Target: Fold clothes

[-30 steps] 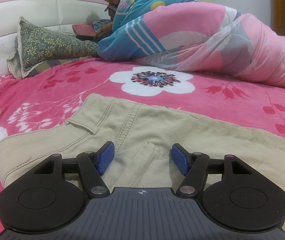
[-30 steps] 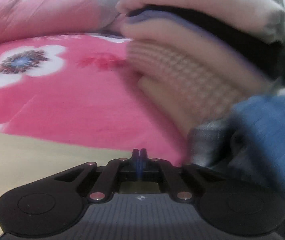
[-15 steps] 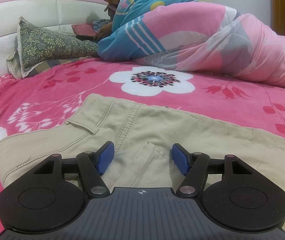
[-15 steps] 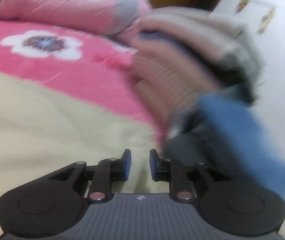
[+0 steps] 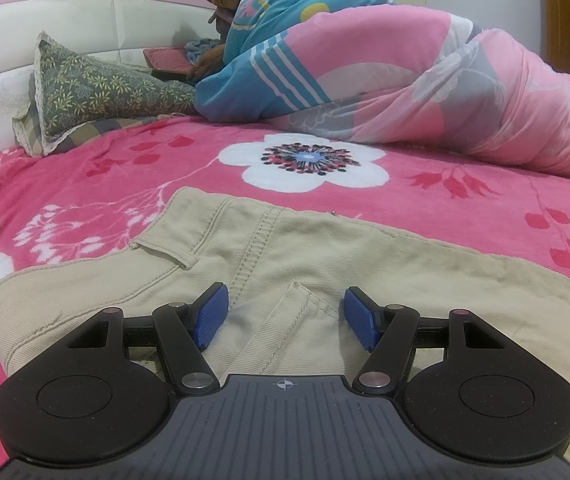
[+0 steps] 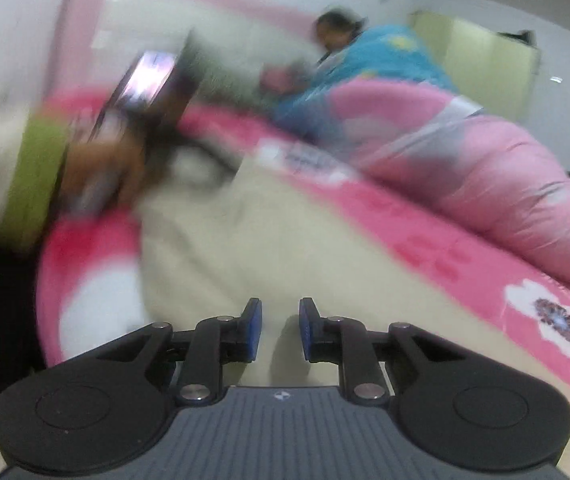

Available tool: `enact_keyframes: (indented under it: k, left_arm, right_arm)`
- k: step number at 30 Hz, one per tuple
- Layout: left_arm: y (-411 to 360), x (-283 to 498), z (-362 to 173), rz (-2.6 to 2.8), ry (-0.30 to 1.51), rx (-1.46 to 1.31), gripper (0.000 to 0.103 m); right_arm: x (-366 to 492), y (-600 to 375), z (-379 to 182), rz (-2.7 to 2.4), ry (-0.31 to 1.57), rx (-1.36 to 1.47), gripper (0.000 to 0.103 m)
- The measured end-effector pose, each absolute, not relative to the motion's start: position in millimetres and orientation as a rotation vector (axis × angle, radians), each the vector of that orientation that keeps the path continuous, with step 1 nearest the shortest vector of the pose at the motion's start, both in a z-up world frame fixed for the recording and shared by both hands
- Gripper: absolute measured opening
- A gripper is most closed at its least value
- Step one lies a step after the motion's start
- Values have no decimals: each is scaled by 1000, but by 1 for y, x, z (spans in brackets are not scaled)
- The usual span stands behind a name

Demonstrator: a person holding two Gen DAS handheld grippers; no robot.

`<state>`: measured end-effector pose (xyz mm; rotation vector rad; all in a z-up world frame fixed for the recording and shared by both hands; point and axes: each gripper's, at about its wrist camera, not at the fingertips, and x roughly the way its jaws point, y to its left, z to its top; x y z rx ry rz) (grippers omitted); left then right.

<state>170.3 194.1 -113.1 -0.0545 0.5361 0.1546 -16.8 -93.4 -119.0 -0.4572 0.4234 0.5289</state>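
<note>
The beige twill trousers (image 5: 325, 264) lie flat on the pink flowered bed cover (image 5: 125, 168), waistband to the left and legs running away right, so the long axis crosses both views. The left tool (image 5: 285, 316) sits low over the waist end, jaws wide apart and empty, a raised fold between them. The right tool (image 6: 280, 330), jaws slightly parted around nothing, seems to hover above the trousers' middle, though blur hides detail.

Both tools parted, gripping nothing

Left tool (image 5: 285, 314) spread wide over the trousers (image 5: 325, 264) waistband; right tool (image 6: 280, 330) (view blurred) narrowly parted above their cloth.
</note>
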Motion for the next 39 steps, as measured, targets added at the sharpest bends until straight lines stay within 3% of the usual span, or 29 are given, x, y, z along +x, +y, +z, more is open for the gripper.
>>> enact_keyframes:
  k: [7,11,14,16,20,26,35,39]
  left_arm:
    - [196,170,-113,145,533,-64,66]
    - [195,171,-111,146,542,-60,66]
    - [195,161,-95,156,540,-90,67]
    - [192,141,-75,139,498,-166,67]
    - [159,86,-37,16,386,-161,84]
    - [121,34,-36,-73,423,-53,85]
    - [185,79,-75,213,588,-63,81]
    - [204,84,-88,230,610,-95,83]
  right_arm:
    - [-42,-259,-117,70,534,-185,35]
    - [-68,-336,-110,-256,591,-32,34]
    - [-86,-352,-90,-325,530,47,34]
    - [-87,-345,-72,-266,461,85,34]
    - [-65,-296,-60,-80,405,49,34]
    - [-23,-209,-64,275,454,130,34]
    - [30,-89,-66,711,623,161,26]
    - [46,-68,-96,670,805,207,24]
